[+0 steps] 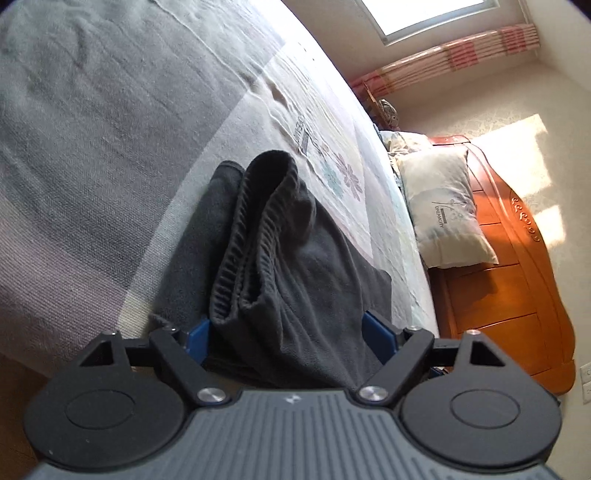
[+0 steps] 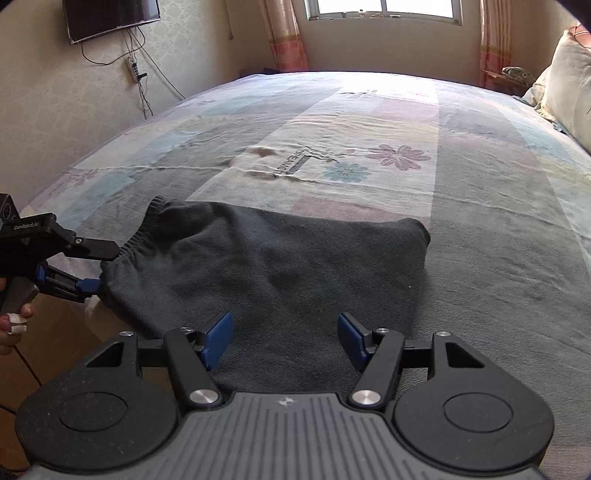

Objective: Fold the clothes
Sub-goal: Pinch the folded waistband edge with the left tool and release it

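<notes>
Currently left gripper (image 2: 105, 267) open round trousers (image 2: 266, 266) waistband (image 1: 240, 236), frame left; right gripper (image 2: 284, 336) open over hem. Close both w/ all layers.

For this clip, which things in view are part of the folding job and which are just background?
Job: dark grey garment, left gripper, right gripper, bed sheet.

Background: pillow, wooden headboard, wall TV, curtains, window.

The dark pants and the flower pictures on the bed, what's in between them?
Nothing, just bare bed sheet. In the right wrist view only flat sheet lies between the dark pants and the printed flowers.
</notes>
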`<action>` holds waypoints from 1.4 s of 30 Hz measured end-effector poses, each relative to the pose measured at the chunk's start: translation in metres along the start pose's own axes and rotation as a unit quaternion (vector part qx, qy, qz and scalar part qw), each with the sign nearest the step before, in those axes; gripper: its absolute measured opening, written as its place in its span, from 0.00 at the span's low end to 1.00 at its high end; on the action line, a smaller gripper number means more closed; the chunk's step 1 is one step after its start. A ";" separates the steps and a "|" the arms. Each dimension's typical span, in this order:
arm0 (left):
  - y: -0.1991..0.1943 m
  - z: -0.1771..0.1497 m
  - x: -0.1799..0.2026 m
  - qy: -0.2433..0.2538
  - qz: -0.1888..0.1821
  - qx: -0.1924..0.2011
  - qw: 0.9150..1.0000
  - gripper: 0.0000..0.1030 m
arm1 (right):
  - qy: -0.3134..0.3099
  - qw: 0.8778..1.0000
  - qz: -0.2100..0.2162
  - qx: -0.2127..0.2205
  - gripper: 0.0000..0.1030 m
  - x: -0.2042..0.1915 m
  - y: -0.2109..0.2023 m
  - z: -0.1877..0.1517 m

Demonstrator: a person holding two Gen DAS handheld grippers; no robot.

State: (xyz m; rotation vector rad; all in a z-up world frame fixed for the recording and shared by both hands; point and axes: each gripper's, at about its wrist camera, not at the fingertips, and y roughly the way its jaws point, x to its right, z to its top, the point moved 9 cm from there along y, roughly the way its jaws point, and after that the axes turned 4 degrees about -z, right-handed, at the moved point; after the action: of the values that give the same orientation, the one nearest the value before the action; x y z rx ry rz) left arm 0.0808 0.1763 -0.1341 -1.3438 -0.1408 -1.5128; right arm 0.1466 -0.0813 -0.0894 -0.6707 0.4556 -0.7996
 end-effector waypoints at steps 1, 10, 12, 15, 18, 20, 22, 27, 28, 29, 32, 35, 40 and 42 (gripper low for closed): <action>-0.004 0.005 0.006 0.024 0.025 0.006 0.999 0.80 | -0.003 1.000 0.000 -0.004 0.66 0.001 0.001 -0.002; 0.011 0.026 0.096 0.237 0.037 0.009 0.971 0.82 | 0.001 0.997 0.055 -0.059 0.45 -0.016 0.025 -0.031; 0.040 0.007 0.093 0.245 0.039 -0.032 0.968 0.82 | -0.010 0.996 0.064 -0.056 0.45 -0.024 0.023 -0.030; 0.057 -0.019 0.066 0.237 0.057 -0.071 0.967 0.82 | -0.007 0.997 0.066 -0.044 0.45 -0.017 0.012 -0.023; 0.038 -0.030 0.042 0.238 0.065 -0.069 0.967 0.80 | 0.008 0.999 0.020 -0.044 0.45 0.015 0.008 -0.024; 0.023 -0.033 0.035 0.239 0.068 -0.074 0.966 0.80 | 0.021 0.998 0.004 -0.056 0.38 0.036 0.010 -0.033; 0.018 -0.032 0.043 0.261 0.079 -0.082 0.958 0.80 | 0.031 0.998 0.020 -0.050 0.38 0.042 0.007 -0.032; 0.039 -0.007 0.083 0.291 0.041 -0.079 0.953 0.82 | -0.021 1.000 -0.017 -0.003 0.39 0.044 0.014 0.011; 0.048 0.000 0.082 0.285 0.039 -0.077 0.955 0.82 | -0.034 0.999 -0.029 0.007 0.40 0.044 0.019 0.022; 0.058 0.006 0.079 0.278 0.043 -0.075 0.957 0.82 | -0.045 0.998 -0.039 0.014 0.40 0.044 0.026 0.032; 0.087 0.025 0.069 0.255 0.054 -0.070 0.963 0.83 | -0.039 0.998 -0.040 0.013 0.41 0.048 0.059 0.052; 0.102 0.036 0.047 0.239 0.076 -0.070 0.966 0.81 | -0.018 0.998 -0.043 -0.034 0.42 0.057 0.091 0.047; 0.088 0.039 0.043 0.223 0.046 -0.058 0.972 0.82 | -0.013 0.998 -0.044 -0.032 0.45 0.056 0.093 0.044; 0.084 0.040 0.049 0.219 0.057 -0.056 0.973 0.82 | -0.007 0.999 -0.041 -0.035 0.45 0.057 0.093 0.046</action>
State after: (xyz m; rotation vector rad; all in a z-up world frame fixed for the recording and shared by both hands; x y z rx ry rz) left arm 0.1778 0.1374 -0.1256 -1.0538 0.2999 -1.6999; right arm 0.2560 -0.0608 -0.1293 -0.7630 0.4481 -0.8587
